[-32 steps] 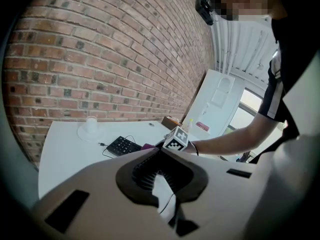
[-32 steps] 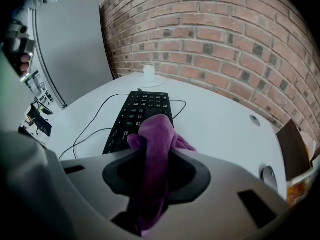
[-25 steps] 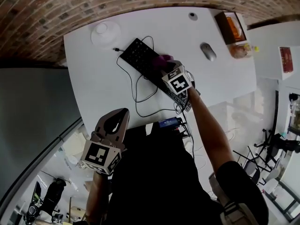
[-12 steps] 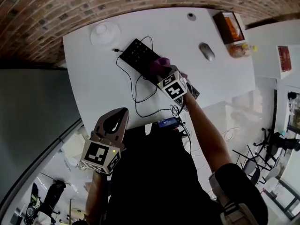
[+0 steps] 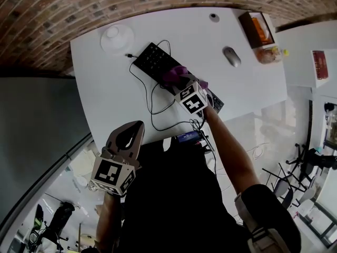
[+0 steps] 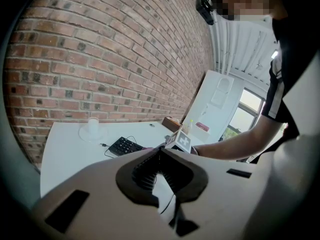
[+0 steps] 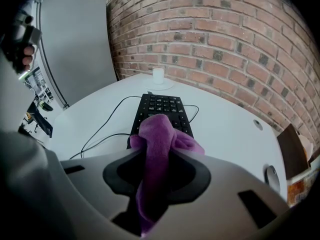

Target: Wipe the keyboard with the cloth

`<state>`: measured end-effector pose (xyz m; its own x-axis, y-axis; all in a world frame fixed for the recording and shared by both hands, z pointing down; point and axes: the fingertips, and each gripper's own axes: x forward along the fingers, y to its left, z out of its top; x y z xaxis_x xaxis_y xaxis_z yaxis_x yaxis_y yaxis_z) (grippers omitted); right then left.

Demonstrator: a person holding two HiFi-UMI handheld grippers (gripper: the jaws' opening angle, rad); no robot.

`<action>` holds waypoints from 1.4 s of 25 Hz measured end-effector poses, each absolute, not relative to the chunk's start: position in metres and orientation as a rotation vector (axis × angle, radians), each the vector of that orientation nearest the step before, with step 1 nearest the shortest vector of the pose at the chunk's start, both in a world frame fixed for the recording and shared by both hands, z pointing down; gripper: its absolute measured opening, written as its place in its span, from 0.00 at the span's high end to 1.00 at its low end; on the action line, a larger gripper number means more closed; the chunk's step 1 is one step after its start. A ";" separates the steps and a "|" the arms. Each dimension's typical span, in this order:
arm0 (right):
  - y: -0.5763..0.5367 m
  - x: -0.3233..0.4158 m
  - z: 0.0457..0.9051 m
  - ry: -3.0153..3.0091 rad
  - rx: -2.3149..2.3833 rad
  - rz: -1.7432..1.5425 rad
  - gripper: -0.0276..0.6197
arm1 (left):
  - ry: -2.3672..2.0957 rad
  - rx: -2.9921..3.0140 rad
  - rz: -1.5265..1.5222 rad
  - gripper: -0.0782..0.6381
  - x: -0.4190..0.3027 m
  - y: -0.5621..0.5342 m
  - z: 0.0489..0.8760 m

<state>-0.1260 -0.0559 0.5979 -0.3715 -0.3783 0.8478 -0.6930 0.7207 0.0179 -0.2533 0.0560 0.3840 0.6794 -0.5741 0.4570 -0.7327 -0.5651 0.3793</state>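
- Right gripper (image 5: 179, 82) is down at the middle of the frame, jaws clamped on the purple cloth (image 5: 175, 76)
- In its own view the cloth (image 7: 157, 129) bunches up between the jaws of the right gripper (image 7: 159, 150) and spills forward over the tips
- The cloth sits on the keys, about midway along the black keyboard (image 5: 155, 59)
- The keyboard lies slanted across the white table (image 5: 105, 88), its cable (image 5: 158, 107) looping toward the lower edge
- Left gripper (image 5: 138, 126) hangs at lower left, off the table's edge and well apart from the keyboard
- Its jaws are pressed together at the tips, nothing between them (image 6: 159, 149)
- A mouse (image 5: 230, 56) rests at upper right
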 end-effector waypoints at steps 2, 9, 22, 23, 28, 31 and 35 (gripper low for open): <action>-0.055 -0.124 0.598 -1.994 0.814 0.424 0.77 | -1.000 2.348 0.384 0.87 -0.250 0.056 0.384; -0.044 -0.109 0.597 -1.966 0.803 0.413 0.77 | -0.964 2.357 0.391 0.87 -0.229 0.057 0.381; -0.014 -0.052 0.599 -1.936 0.858 0.485 0.77 | -0.855 2.414 0.421 0.87 -0.176 0.057 0.378; -0.011 -0.048 0.600 -1.933 0.862 0.492 0.77 | -0.842 2.421 0.425 0.87 -0.171 0.056 0.378; 0.004 -0.024 0.602 -1.921 0.887 0.526 0.77 | -0.804 2.441 0.435 0.87 -0.149 0.056 0.376; 0.013 -0.008 0.602 -1.915 0.911 0.553 0.77 | -0.784 2.452 0.440 0.87 -0.136 0.056 0.375; 0.025 0.012 0.603 -1.900 0.934 0.587 0.77 | -0.757 2.460 0.450 0.87 -0.120 0.056 0.376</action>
